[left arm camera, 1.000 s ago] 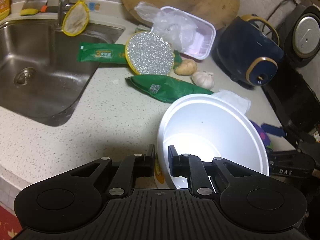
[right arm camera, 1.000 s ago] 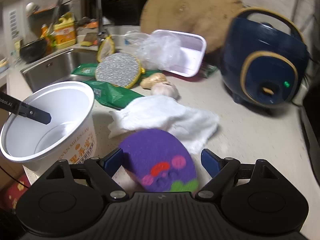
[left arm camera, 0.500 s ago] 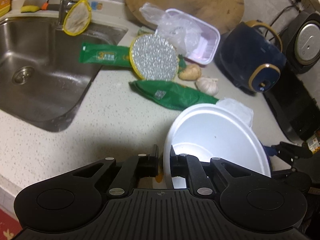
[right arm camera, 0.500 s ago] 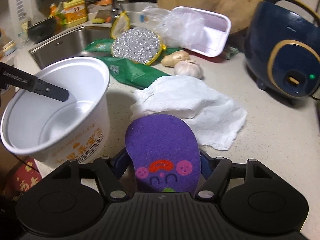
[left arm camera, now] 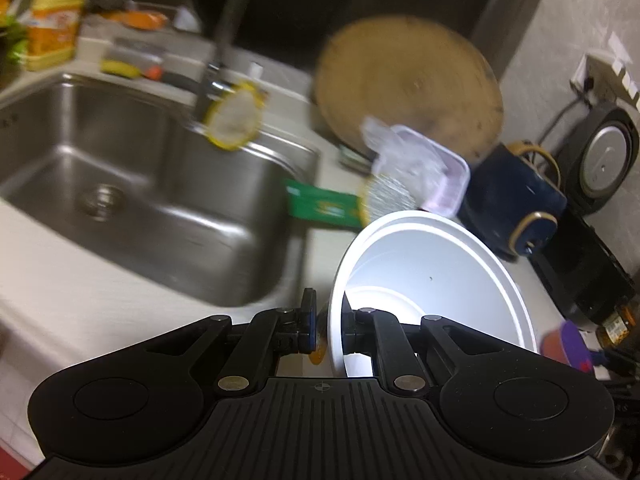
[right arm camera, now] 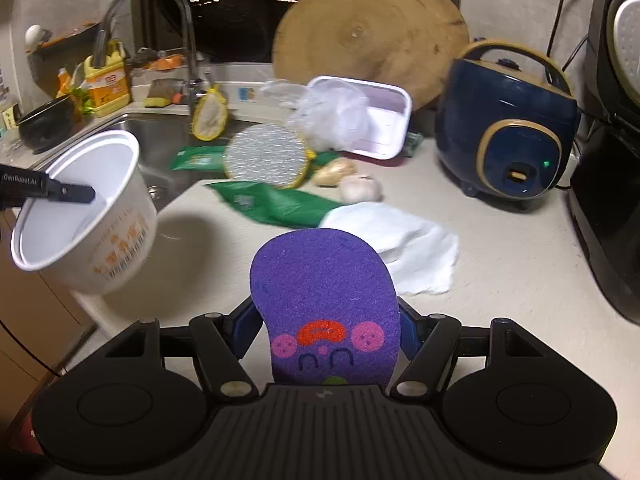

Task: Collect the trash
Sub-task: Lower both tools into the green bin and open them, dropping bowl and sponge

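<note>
Right wrist view: the purple sponge (right arm camera: 324, 304) is clamped upright in the right gripper (right arm camera: 326, 336), with the white tub (right arm camera: 86, 216) pinched by the rim, leftward, in the closed left gripper (left arm camera: 326, 330).

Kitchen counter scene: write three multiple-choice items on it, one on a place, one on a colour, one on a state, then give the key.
1. Where is the white crumpled paper towel?
A. in the sink
B. on the counter beyond the sponge
C. inside the tub

2. What colour is the flat sponge with a printed face?
A. purple
B. yellow
C. grey

3. How is the white plastic tub held?
A. standing on the counter
B. upside down in the sink
C. lifted and tilted, left tool pinching its rim

Key: 1 B, it lies on the worktop behind the sponge; 2 A, purple fills the right tool; 3 C, the counter shows beneath it.
</note>
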A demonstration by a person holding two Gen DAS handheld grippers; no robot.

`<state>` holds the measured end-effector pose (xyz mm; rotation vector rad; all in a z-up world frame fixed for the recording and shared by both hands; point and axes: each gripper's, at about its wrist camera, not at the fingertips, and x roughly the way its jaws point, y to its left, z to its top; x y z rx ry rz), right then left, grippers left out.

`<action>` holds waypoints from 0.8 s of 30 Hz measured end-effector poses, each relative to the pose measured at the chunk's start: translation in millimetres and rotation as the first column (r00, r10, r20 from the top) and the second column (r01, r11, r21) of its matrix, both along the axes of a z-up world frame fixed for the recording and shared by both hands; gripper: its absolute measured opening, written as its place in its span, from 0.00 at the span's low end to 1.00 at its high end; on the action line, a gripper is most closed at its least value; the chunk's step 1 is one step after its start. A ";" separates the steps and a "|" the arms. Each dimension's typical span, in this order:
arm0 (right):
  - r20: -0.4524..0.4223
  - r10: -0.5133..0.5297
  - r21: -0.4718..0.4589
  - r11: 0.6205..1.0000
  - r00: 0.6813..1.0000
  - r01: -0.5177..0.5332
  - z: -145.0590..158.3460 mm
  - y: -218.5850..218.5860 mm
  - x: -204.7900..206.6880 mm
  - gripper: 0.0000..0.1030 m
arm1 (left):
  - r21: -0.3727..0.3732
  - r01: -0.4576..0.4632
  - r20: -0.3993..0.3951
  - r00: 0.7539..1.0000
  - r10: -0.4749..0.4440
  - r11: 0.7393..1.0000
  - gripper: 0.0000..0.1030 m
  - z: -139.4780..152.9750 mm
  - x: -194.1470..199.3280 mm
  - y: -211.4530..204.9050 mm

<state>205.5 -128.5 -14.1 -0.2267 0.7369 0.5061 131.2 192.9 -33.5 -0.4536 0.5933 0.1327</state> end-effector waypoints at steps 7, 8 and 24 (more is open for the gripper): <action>-0.099 -0.023 0.015 1.000 0.995 0.025 -25.3 24.1 -67.6 0.66 | -0.014 0.142 -0.058 0.988 -0.143 0.990 0.12 -22.7 -59.5 26.1; -0.116 -0.019 0.015 1.000 0.993 0.021 -30.0 25.9 -76.7 0.66 | -0.032 0.184 -0.094 0.978 -0.186 0.982 0.12 -32.6 -61.2 21.0; -0.307 -0.080 -0.227 0.974 0.948 0.009 -180.1 31.6 -112.3 0.66 | -0.343 0.290 -0.624 0.641 -0.447 0.894 0.13 -386.3 -8.2 -112.3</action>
